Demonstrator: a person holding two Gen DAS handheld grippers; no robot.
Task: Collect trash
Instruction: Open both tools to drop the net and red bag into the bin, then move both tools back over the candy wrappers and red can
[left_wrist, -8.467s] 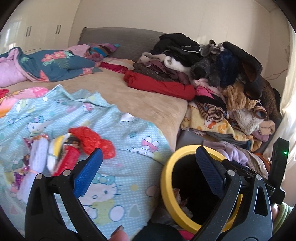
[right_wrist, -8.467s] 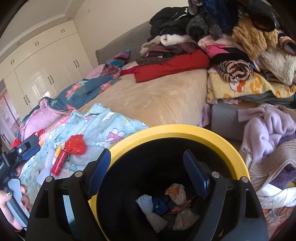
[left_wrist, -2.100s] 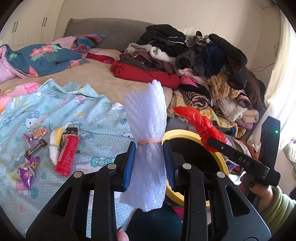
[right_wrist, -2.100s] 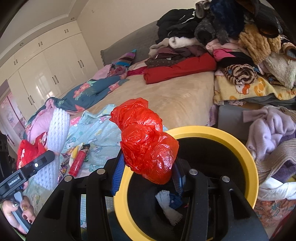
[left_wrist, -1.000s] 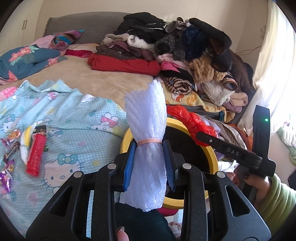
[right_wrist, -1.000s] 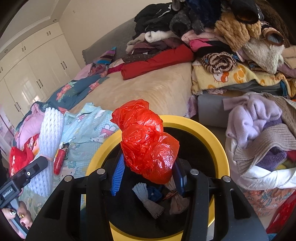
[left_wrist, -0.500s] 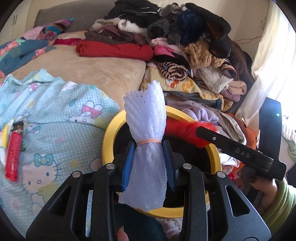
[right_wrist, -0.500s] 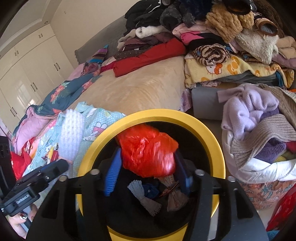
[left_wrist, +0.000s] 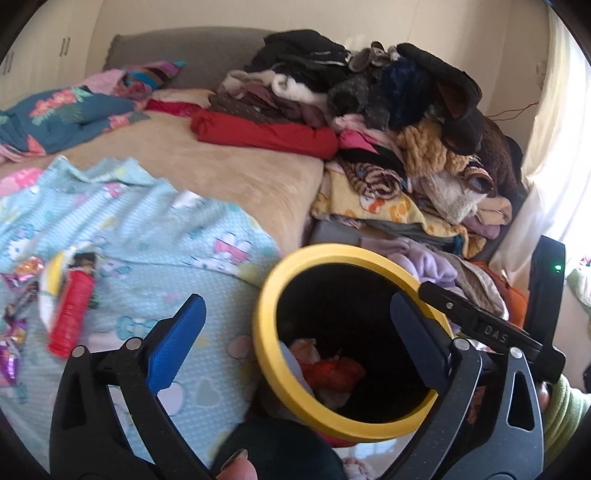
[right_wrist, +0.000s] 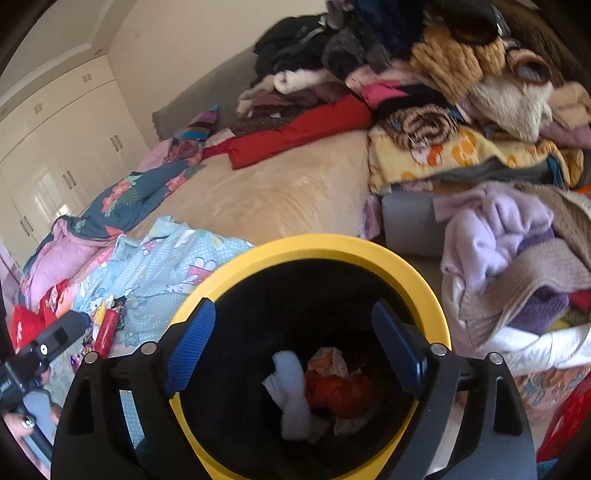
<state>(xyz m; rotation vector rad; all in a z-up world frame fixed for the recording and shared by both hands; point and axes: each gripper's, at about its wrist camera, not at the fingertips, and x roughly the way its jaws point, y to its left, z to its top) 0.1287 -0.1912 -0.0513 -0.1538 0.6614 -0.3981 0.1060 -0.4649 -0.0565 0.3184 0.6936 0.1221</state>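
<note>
A black bin with a yellow rim (left_wrist: 266, 332) (right_wrist: 325, 247) stands beside the bed. Inside it lie a red plastic bag (right_wrist: 340, 391) (left_wrist: 332, 371) and a white foam net (right_wrist: 293, 391), with other wrappers. My left gripper (left_wrist: 295, 336) hovers over the bin's left rim, its jaws opening wide with nothing between them. My right gripper (right_wrist: 293, 350) hangs above the bin mouth, jaws opening and nothing held. On the light blue cartoon blanket (left_wrist: 155, 236) lie a red tube (left_wrist: 70, 314) (right_wrist: 105, 330), a yellow-white wrapper (left_wrist: 51, 284) and candy wrappers (left_wrist: 14, 325).
A tall pile of clothes and plush items (left_wrist: 406, 122) covers the bed's right side. A lilac sweater heap (right_wrist: 498, 236) sits right of the bin. A red folded garment (left_wrist: 266, 134) lies on the beige bedspread. White wardrobes (right_wrist: 55, 147) stand at far left.
Both grippers have opened: the white foam net left my left jaws and the red bag left my right jaws. Both now lie in the bin. The left view has swung back toward the blanket.
</note>
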